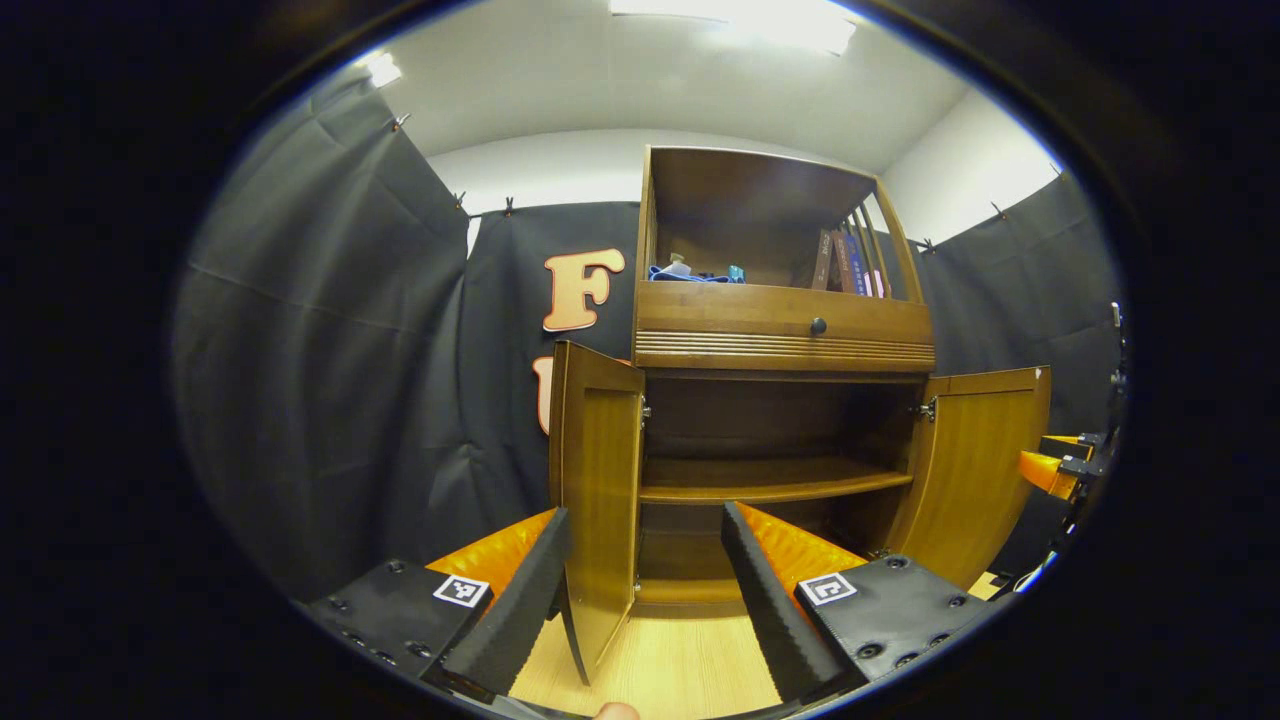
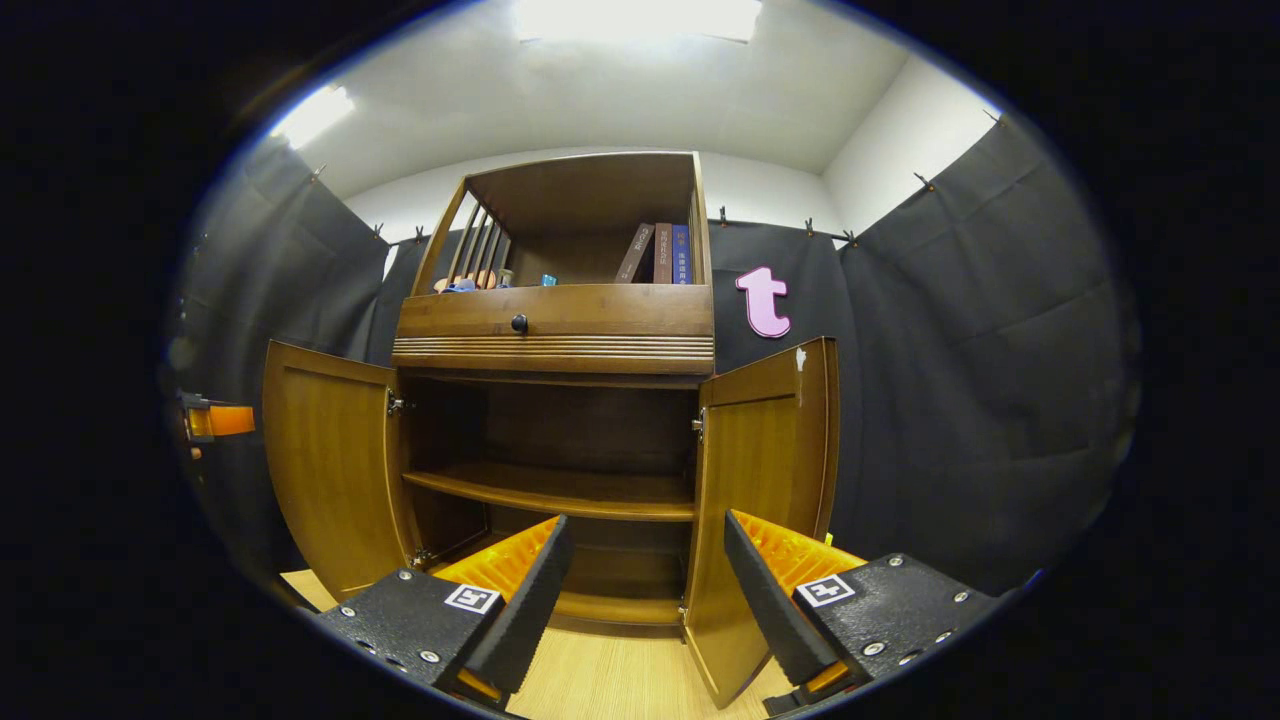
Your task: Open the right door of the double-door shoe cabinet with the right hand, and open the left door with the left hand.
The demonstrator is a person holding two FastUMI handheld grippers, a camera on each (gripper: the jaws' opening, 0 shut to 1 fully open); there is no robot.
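Both doors stand swung wide, the left door [image 1: 598,470] between the spread fingers of the left hand-held gripper [image 1: 640,600] and the right door [image 2: 765,480] between those of the spread right hand-held gripper [image 2: 640,600]; stiff hinged wooden panels, probably best taken by their free vertical edges.

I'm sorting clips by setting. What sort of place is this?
Likely a staged recording booth, not a home: black cloth wall clipped up around a lone wooden shoe cabinet, doors open, books on top, under a plain white ceiling.
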